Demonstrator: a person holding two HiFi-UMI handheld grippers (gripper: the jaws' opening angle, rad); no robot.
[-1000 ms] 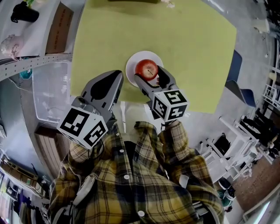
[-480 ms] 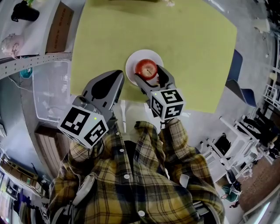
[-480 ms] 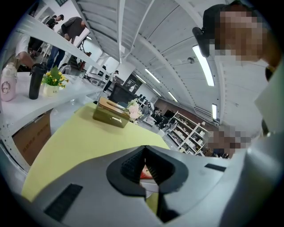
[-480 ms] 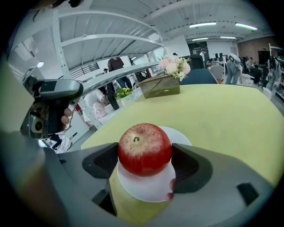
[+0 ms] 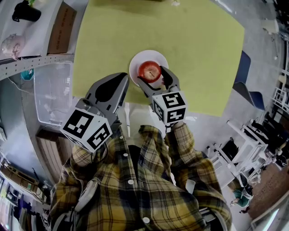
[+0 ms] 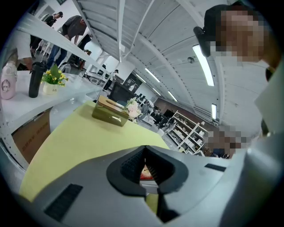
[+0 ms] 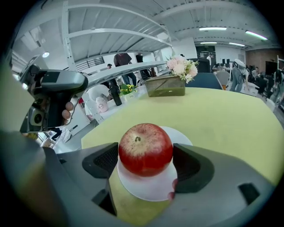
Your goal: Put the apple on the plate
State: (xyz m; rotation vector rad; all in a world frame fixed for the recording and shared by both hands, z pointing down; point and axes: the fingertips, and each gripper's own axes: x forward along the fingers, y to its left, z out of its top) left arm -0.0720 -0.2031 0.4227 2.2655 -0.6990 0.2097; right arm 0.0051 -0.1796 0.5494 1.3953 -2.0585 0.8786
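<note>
A red apple is over the white plate on the yellow-green table, near its front edge. My right gripper is shut on the apple, one jaw pad against each side. The right gripper view has the apple held between the jaws of the right gripper, its underside at the plate. Whether it rests on the plate I cannot tell. My left gripper hovers shut and empty, left of the plate at the table edge. In the left gripper view the left gripper has its jaws together.
A green box with flowers stands at the table's far end. A clear plastic bin and a cardboard box sit to the left, off the table. A black bottle stands on a side counter.
My right gripper has shifted slightly left and away with the apple, staying over the plate. The left gripper has barely moved.
</note>
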